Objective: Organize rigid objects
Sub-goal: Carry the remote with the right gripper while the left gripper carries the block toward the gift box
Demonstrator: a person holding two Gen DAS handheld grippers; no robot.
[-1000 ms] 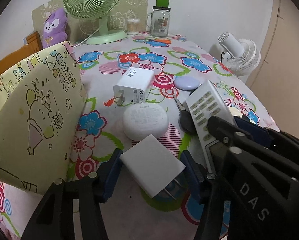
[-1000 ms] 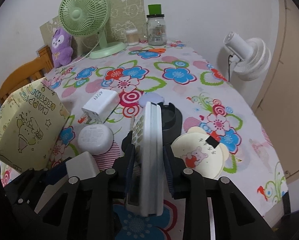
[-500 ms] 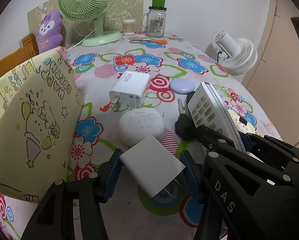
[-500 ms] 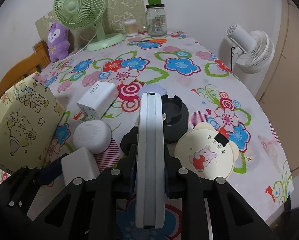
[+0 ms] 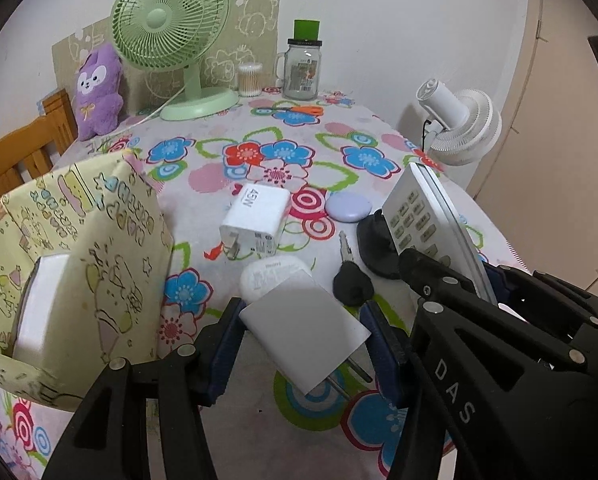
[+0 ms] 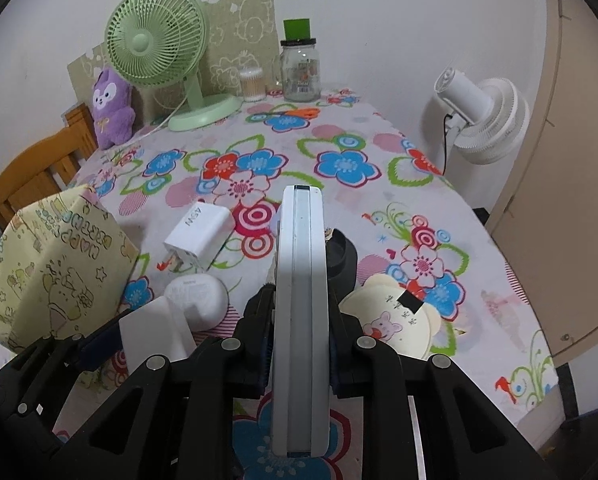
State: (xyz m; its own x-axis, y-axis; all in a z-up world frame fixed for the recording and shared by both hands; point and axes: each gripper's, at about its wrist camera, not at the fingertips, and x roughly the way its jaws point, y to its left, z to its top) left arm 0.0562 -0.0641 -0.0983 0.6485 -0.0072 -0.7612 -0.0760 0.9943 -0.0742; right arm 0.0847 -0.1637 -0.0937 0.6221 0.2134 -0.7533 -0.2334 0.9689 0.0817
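Note:
My left gripper [image 5: 304,320] is shut on a white plug charger [image 5: 303,332], which hangs tilted above the flowered tablecloth [image 5: 259,432] with its prongs pointing down and right. My right gripper [image 6: 299,308] is shut on a white remote control [image 6: 301,280], held edge-on and lifted off the table. From the left wrist view the remote [image 5: 423,216] shows its keys. On the cloth lie a 45W white charger [image 5: 255,216], a white round case [image 5: 267,276], a lilac round case [image 5: 347,208], a black-headed key [image 5: 351,284] and a black round holder [image 5: 375,248].
A yellow gift bag [image 5: 75,256] stands open at the left with a white block [image 5: 39,308] inside. A bear-shaped coaster [image 6: 391,320] lies at the right. A green fan [image 5: 171,16], a jar [image 5: 301,68] and a purple plush [image 5: 97,92] line the back. A white fan [image 6: 483,120] stands past the table's right edge.
Both grippers have risen with the charger and the remote. The remote has turned from slightly tilted to edge-on in the right jaws. The bag's inside has come into view.

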